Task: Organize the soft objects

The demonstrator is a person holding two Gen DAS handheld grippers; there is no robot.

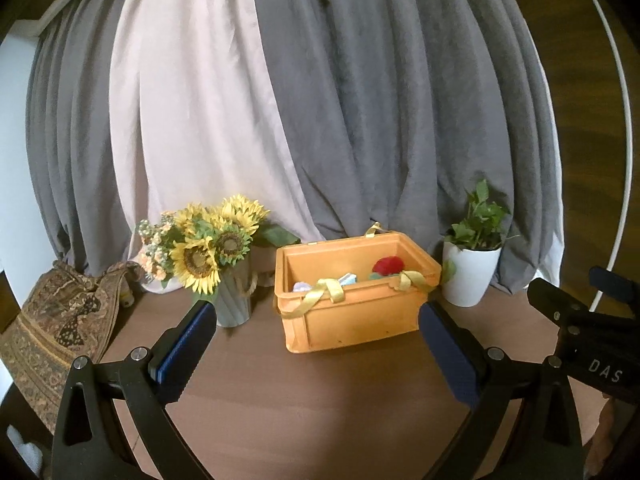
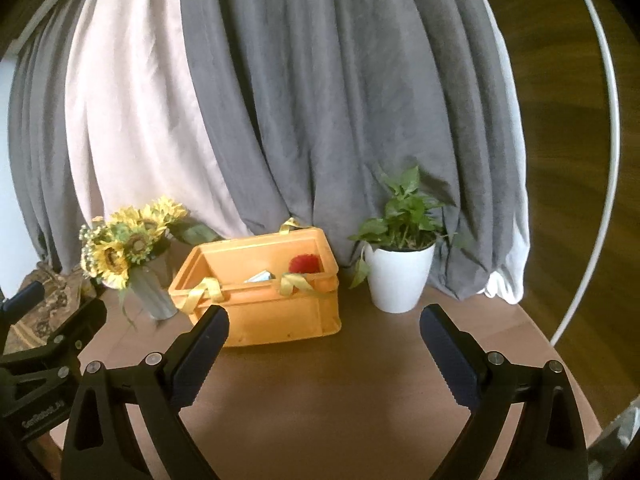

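Note:
An orange plastic crate (image 1: pixel 352 320) stands on the brown table, with yellow ribbon (image 1: pixel 322 294) draped over its rim. Inside it lie a red fuzzy soft object (image 1: pixel 388 266) and pale blue and lilac soft pieces (image 1: pixel 346 279). My left gripper (image 1: pixel 316 320) is open and empty, just in front of the crate. The crate (image 2: pixel 272 312) also shows in the right wrist view, with the red object (image 2: pixel 305 264) inside. My right gripper (image 2: pixel 324 324) is open and empty, in front of the crate's right corner.
A grey vase of sunflowers (image 1: pixel 218 248) stands left of the crate. A white pot with a green plant (image 1: pixel 472 268) stands to its right. A patterned cloth bag (image 1: pixel 60 320) lies at far left. Grey and pale curtains (image 1: pixel 280 100) hang behind. The table's rim curves at right (image 2: pixel 560 360).

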